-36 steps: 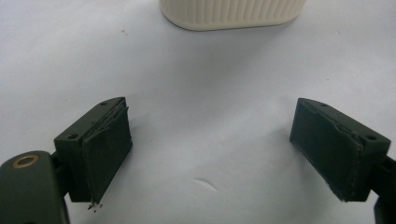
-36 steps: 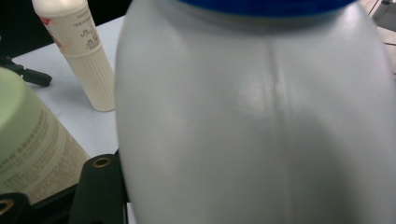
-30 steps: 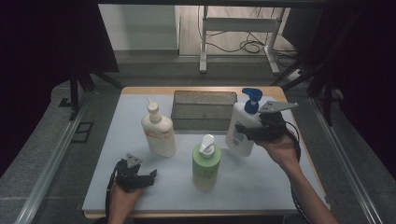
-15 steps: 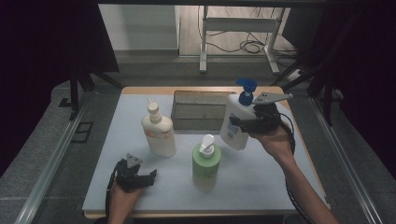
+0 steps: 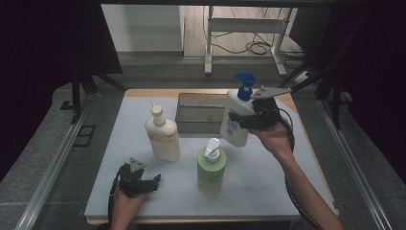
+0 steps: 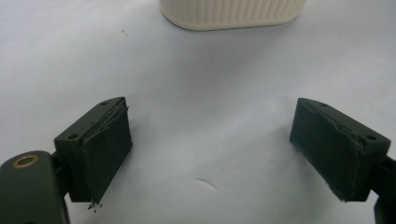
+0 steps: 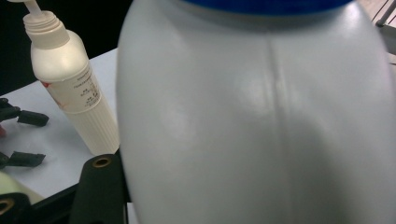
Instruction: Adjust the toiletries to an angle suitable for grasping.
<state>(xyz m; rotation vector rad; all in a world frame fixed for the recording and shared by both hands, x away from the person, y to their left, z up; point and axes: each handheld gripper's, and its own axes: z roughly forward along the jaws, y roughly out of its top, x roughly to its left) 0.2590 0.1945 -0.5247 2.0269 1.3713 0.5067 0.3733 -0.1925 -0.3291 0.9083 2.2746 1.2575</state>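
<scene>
The cream bottle (image 6: 231, 13) is cut off at the top edge — the white bottle (image 7: 261, 121) hides the right gripper's pads.

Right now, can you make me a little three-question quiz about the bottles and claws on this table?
1. Which bottle is lifted off the table: the white bottle with the blue pump, the cream bottle or the green bottle?
2. True or false: the left claw is squeezing the cream bottle.
3. What dark thing sits at the far edge of the table, behind the bottles?

Key
1. The white bottle with the blue pump; the right claw grips it, tilted, above the mat.
2. False. Its jaws are open with only bare mat between them.
3. A dark mesh basket.
</scene>
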